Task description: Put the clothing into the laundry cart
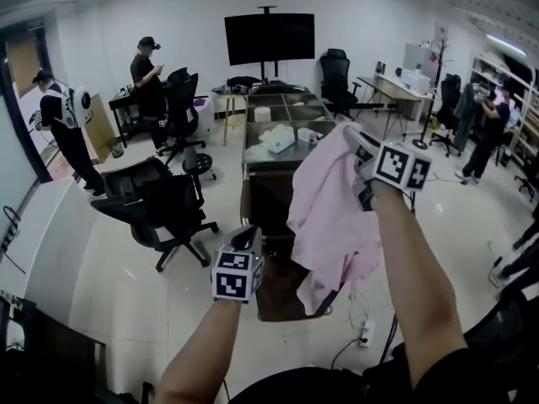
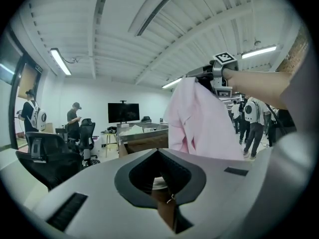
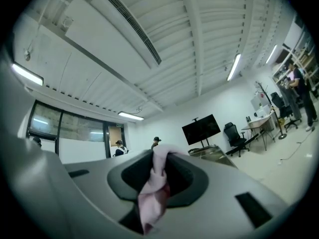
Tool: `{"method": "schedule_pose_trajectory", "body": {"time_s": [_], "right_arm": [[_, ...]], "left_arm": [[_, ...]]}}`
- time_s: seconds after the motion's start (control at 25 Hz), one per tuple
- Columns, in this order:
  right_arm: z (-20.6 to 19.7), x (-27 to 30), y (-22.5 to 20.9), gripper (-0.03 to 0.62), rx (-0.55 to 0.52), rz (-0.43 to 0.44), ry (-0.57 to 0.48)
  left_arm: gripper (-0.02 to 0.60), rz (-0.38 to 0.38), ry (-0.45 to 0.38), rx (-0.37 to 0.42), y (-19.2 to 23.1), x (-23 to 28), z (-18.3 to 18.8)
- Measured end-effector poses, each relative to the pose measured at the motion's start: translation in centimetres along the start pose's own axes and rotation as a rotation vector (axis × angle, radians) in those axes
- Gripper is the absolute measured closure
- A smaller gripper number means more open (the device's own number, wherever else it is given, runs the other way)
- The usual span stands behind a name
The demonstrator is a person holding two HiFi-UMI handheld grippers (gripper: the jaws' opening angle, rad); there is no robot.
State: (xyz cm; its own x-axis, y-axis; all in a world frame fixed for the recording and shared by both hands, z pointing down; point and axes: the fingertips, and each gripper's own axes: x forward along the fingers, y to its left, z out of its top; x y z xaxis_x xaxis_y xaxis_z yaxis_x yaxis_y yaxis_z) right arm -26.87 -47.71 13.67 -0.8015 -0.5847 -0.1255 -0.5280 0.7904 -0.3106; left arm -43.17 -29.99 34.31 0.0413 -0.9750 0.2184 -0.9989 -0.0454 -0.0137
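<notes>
Right gripper (image 1: 354,141) was clamped on a fold of the pink shirt (image 1: 328,217), raised high, the rest hanging free below. Left gripper (image 1: 244,241) sat lower, jaws together, holding nothing. The brown laundry cart (image 1: 278,297) stood just under the hanging hem. To do this well, I judged I should keep the grip firm, lower until most of the cloth pooled inside the walls, then let go, so no sleeve draped over the rim. Count: one shirt, one cart, two grippers, one dark screen (image 1: 269,39), at least three people standing well off
</notes>
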Motion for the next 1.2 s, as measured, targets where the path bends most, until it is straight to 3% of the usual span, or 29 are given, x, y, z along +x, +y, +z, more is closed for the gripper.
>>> {"method": "schedule_pose_trajectory", "body": {"time_s": [0.2,0.48,0.64,0.72,0.8,0.92,1.04,1.2], "right_arm": [[-3.1,3.4,-2.8,0.507,0.067,0.041,0.063],[-7.6,7.4,-5.8,0.494,0.067,0.063,0.183],[-12.0,8.1,-7.0,0.403,0.008,0.049,0.317],[-14.5,7.6,-7.2,0.324,-0.013,0.061,0.383],[-16.4,6.8,-7.3,0.309,-0.021,0.076,0.441],[-16.7,5.9,-7.2,0.309,-0.04,0.103,0.445],[-16.7,4.4,-8.0,0.31,-0.079,0.082,0.448],[-15.4,1.9,-9.4,0.31,-0.047,0.047,0.409]], "left_arm": [[0.581,0.033,-0.005,-0.017,-0.6,2.3,1.9],[0.581,0.08,0.024,-0.002,-2.0,5.0,3.0],[0.581,0.12,0.036,-0.01,-1.3,5.6,2.7],[0.581,0.136,0.039,-0.018,-0.9,5.7,2.5],[0.581,0.145,0.046,-0.02,-0.8,6.0,2.3],[0.581,0.15,0.052,-0.022,-0.8,6.8,2.2],[0.581,0.134,0.052,-0.017,-1.4,7.6,2.4],[0.581,0.1,0.046,0.009,-2.8,8.3,3.0]]}}
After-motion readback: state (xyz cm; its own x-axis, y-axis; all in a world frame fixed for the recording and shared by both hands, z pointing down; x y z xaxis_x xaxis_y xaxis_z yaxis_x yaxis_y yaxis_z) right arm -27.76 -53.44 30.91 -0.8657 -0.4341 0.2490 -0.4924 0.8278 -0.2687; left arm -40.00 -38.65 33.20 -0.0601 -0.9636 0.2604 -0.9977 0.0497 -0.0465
